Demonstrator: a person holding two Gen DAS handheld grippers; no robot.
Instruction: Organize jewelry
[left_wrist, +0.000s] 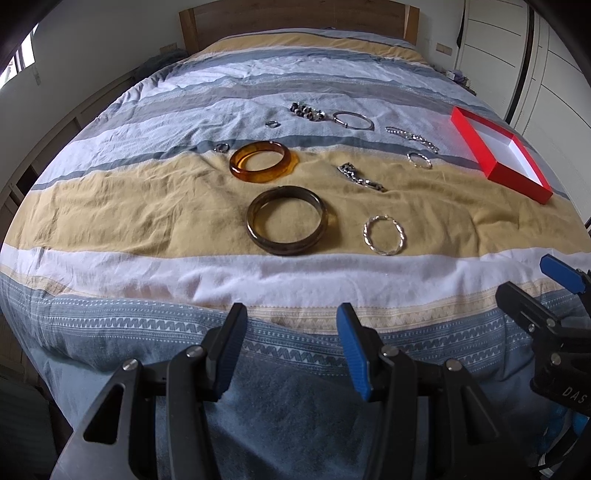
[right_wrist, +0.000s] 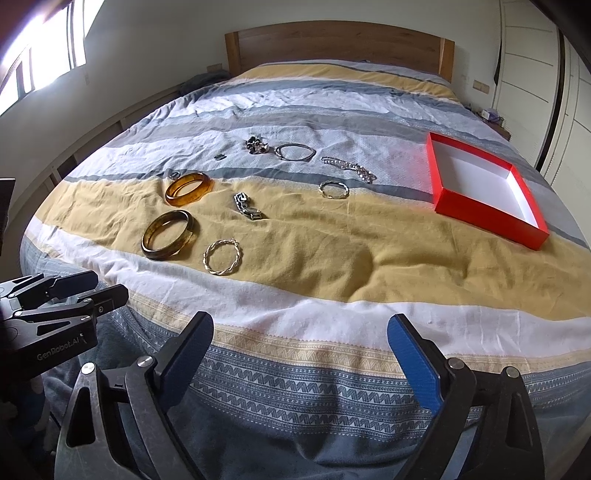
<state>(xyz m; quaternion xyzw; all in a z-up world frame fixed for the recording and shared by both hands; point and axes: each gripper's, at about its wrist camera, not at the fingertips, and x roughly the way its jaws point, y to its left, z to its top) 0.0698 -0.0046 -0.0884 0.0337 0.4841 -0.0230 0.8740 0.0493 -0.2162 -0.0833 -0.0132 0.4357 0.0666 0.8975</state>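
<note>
Both grippers, left and right, hover with fingers wide apart, empty. Jewelry lies on the bed; box at 2 o'clock. The twisted hoop looks best pinched across its rim.

We note the left gripper with jaws apart and holding nothing over the striped bedspread, 2 bangles ahead, amber beyond dark, a twisted silver hoop beside, red box far right.
</note>
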